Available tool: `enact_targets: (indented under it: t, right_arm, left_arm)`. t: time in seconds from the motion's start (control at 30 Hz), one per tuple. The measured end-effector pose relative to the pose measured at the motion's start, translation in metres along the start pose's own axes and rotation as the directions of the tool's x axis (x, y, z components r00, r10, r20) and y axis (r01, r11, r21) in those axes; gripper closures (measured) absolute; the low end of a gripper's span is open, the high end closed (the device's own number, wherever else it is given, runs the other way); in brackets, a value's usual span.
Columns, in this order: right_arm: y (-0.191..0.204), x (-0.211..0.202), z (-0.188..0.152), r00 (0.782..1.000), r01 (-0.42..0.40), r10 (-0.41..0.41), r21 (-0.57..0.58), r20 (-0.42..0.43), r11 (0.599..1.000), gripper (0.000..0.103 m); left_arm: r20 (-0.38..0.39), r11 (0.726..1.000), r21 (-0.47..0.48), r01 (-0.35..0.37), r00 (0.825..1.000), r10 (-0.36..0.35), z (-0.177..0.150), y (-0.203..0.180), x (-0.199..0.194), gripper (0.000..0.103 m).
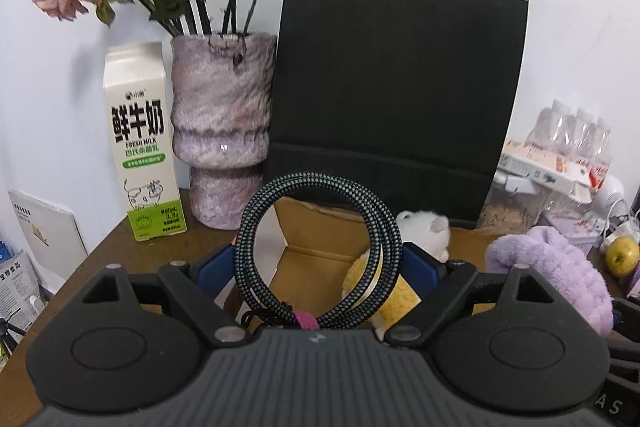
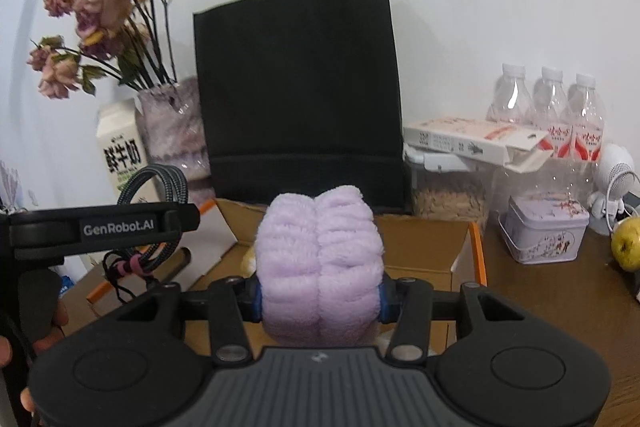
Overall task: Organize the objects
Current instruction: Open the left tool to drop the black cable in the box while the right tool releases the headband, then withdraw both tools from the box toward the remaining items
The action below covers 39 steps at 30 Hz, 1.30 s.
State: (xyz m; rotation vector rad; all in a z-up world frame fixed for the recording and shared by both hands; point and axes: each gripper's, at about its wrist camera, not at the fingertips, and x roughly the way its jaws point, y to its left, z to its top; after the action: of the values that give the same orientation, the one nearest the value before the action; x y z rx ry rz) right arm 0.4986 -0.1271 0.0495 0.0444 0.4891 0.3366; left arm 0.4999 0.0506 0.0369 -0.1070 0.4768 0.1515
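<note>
Two handheld grippers carry items over an open cardboard box (image 2: 420, 247), centre frame, likely to drop them in.
Left gripper (image 1: 318, 267): jaws pinching a coiled braided cable (image 1: 320, 247). Right gripper (image 2: 320, 297): jaws squeezing a folded lilac plush cloth (image 2: 320, 259).

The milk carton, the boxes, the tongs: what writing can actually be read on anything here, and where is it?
"鲜牛奶" and "FRESH MILK": milk carton.
"GenRobot.AI": side of the left tongs.
Small print lower on the carton: too small to read.
Flat box, water bottles, lilac tin, papers: print too blurred to read.
</note>
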Motion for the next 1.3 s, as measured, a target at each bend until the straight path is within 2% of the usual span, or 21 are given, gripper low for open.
enact_targets:
  t: [0.23,0.3,0.33,0.37,0.4,0.8,1.3]
  right_arm:
    - [-0.005,0.012,-0.006,0.999,0.037,-0.037,0.008,-0.035,0.999,0.054]
    - [-0.006,0.014,-0.007,0.997,0.062,-0.062,0.005,-0.046,0.998,0.040]
    - [-0.006,0.016,-0.008,0.996,0.075,-0.074,0.005,-0.048,0.997,0.024]
    - [-0.006,0.016,-0.008,0.995,0.083,-0.083,0.005,-0.047,0.997,0.010]
    - [-0.007,0.017,-0.008,0.995,0.091,-0.091,0.005,-0.043,0.996,0.008]
    - [-0.006,0.014,-0.007,0.995,0.092,-0.092,0.010,-0.039,0.996,0.004]
    - [0.001,-0.020,-0.001,0.997,0.067,-0.067,0.008,0.028,0.998,0.000]
  left_arm:
    - [-0.029,1.000,0.010,0.005,1.000,-0.005,-0.005,-0.001,0.011,0.013]
    - [-0.034,1.000,0.011,0.000,0.999,0.001,-0.006,-0.002,0.012,0.010]
    - [-0.032,1.000,0.012,-0.002,0.999,0.002,-0.006,-0.002,0.012,0.001]
    - [-0.028,1.000,0.010,-0.004,1.000,0.004,-0.006,-0.002,0.012,0.000]
    - [-0.020,1.000,0.004,-0.007,1.000,0.007,-0.006,-0.002,0.011,0.000]
    - [-0.029,1.000,-0.017,-0.014,0.999,0.013,-0.005,0.001,0.008,0.000]
    - [0.016,1.000,-0.016,0.024,1.000,-0.024,-0.006,0.005,-0.027,0.000]
